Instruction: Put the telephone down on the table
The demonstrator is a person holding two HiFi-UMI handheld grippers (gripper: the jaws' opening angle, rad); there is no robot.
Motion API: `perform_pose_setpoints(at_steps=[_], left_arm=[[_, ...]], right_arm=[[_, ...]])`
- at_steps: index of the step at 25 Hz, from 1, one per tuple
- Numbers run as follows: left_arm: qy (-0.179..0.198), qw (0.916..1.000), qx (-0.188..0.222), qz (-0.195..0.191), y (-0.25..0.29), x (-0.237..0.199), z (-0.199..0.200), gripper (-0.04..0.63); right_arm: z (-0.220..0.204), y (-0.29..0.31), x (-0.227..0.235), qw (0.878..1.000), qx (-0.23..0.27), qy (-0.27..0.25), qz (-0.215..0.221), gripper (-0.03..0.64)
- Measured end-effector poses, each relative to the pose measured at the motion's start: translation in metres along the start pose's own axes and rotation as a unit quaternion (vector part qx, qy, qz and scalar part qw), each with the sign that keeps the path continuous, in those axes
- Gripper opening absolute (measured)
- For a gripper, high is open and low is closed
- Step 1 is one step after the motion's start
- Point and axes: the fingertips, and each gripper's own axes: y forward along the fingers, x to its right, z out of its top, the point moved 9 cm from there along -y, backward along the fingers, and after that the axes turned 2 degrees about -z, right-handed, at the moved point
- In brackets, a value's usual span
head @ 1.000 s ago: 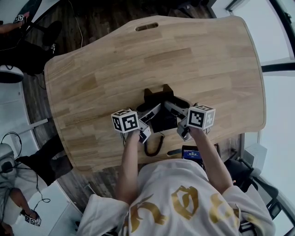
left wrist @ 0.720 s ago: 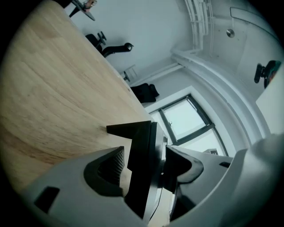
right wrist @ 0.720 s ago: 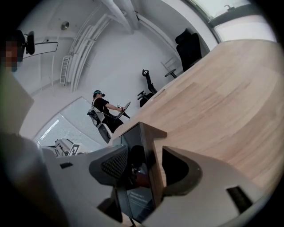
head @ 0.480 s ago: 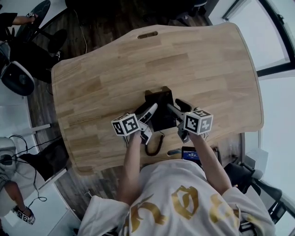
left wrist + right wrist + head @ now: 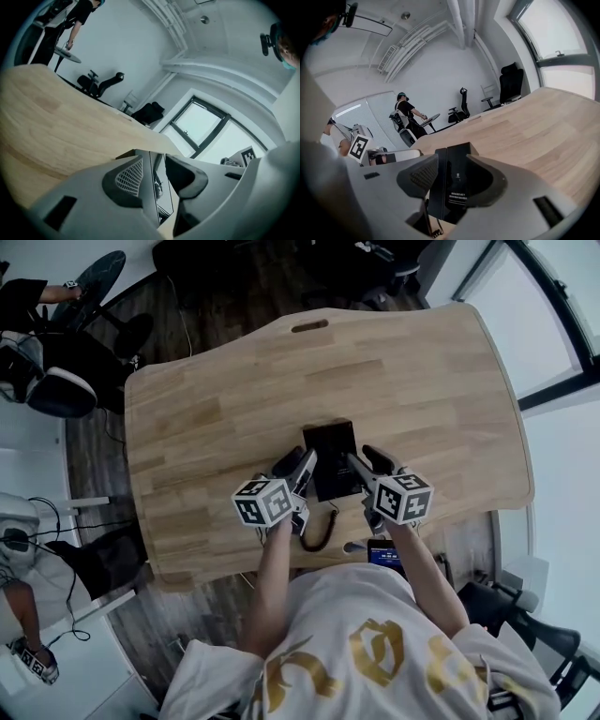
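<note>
The black telephone [image 5: 330, 460] rests on the wooden table [image 5: 216, 409], with its coiled cord [image 5: 323, 529] trailing toward the near edge. My left gripper [image 5: 298, 467] hovers at the phone's left side and my right gripper [image 5: 367, 461] at its right side. Both pairs of jaws are closing, and their pads press on nothing. In the left gripper view, the phone's thin edge [image 5: 161, 183] shows in the gap of the left gripper [image 5: 157, 171]. In the right gripper view, the phone's dark face [image 5: 456, 157] stands beyond the right gripper [image 5: 452, 180].
A small lit device [image 5: 386, 554] sits at the table's near edge by the person's body. A slot [image 5: 309, 326] is cut in the table's far edge. Office chairs [image 5: 56, 381] and another person [image 5: 28, 296] are at the far left, windows at the right.
Both grippers have risen and drawn back a little from the telephone's sides. Their jaws have narrowed. The telephone stays put on the table.
</note>
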Motion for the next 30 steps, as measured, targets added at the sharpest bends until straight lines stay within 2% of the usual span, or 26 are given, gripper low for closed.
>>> perform_pose_setpoints(at_steps=[2, 5, 7, 12, 18, 22, 24, 30], left_arm=[[0.025, 0.9996, 0.010, 0.005, -0.011, 0.011, 0.003, 0.124], [0.063, 0.9976, 0.028, 0.012, -0.025, 0.026, 0.010, 0.078], [0.084, 0.9957, 0.036, 0.018, -0.033, 0.035, 0.013, 0.046], [0.112, 0.9921, 0.051, 0.023, -0.048, 0.052, 0.014, 0.023], [0.131, 0.9892, 0.061, 0.024, -0.066, 0.073, 0.011, 0.012], [0.168, 0.9820, 0.081, 0.031, -0.078, 0.087, 0.016, 0.012], [0.182, 0.9785, 0.091, 0.034, -0.083, 0.092, 0.016, 0.012], [0.178, 0.9784, 0.102, 0.028, -0.091, 0.097, 0.015, 0.012]], right_arm=[[0.001, -0.010, -0.007, 1.000, 0.014, -0.004, -0.004, 0.147], [0.004, -0.021, -0.017, 0.999, 0.033, -0.016, -0.009, 0.054], [0.005, -0.027, -0.024, 0.999, 0.038, -0.035, -0.015, 0.032], [0.004, -0.047, -0.039, 0.996, 0.059, -0.063, -0.010, 0.021], [0.004, -0.073, -0.054, 0.993, 0.105, -0.041, 0.015, 0.015], [0.007, -0.082, -0.067, 0.990, 0.108, -0.089, 0.014, 0.015], [0.006, -0.086, -0.069, 0.989, 0.110, -0.096, 0.011, 0.012], [0.007, -0.093, -0.073, 0.989, 0.115, -0.097, 0.010, 0.012]])
